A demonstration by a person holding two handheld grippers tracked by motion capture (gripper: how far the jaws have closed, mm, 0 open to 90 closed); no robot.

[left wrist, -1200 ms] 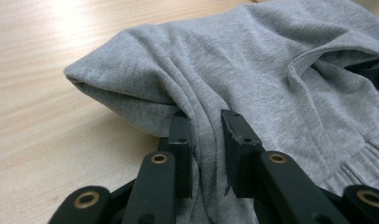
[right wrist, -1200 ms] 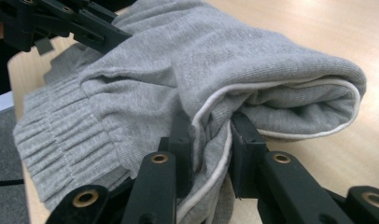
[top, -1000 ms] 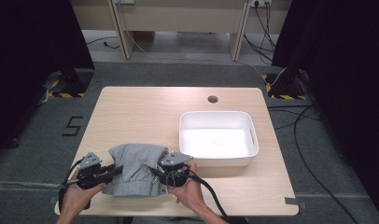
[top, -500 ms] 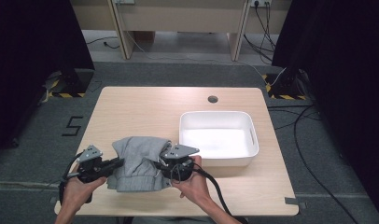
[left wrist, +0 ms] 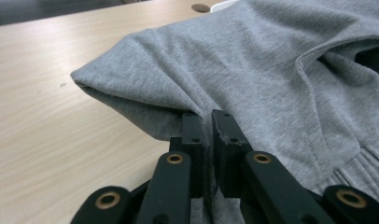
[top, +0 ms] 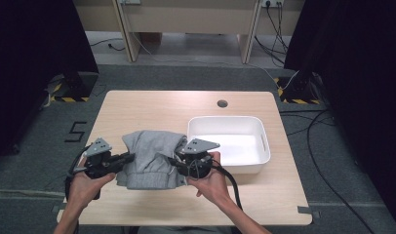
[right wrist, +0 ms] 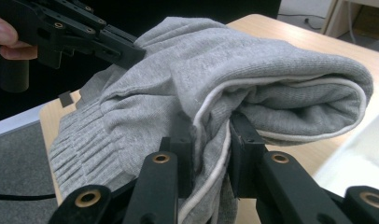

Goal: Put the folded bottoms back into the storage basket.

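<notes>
A folded grey sweater [top: 149, 156] hangs between the two grippers over the front left part of the wooden table [top: 152, 109]. My left gripper [top: 128, 157] is shut on the sweater's left edge; in the left gripper view its jaws [left wrist: 210, 123] pinch a thin layer of grey knit [left wrist: 271, 70]. My right gripper [top: 174, 161] is shut on the right edge, where its jaws [right wrist: 211, 135] squeeze a thick fold with a white seam [right wrist: 271, 70]. The left gripper [right wrist: 131, 53] shows at the sweater's far side in the right gripper view.
A white rectangular tub [top: 257, 127] stands just right of the sweater, close to my right gripper. A round cable hole [top: 222, 103] lies behind it in the tabletop. Bare wood spreads at the back left [left wrist: 47, 93]. Cables and dark curtains surround the table.
Both hands have risen and moved forward with the sweater, whose edges now lift off the table. The left jaws closed tighter on the cloth.
</notes>
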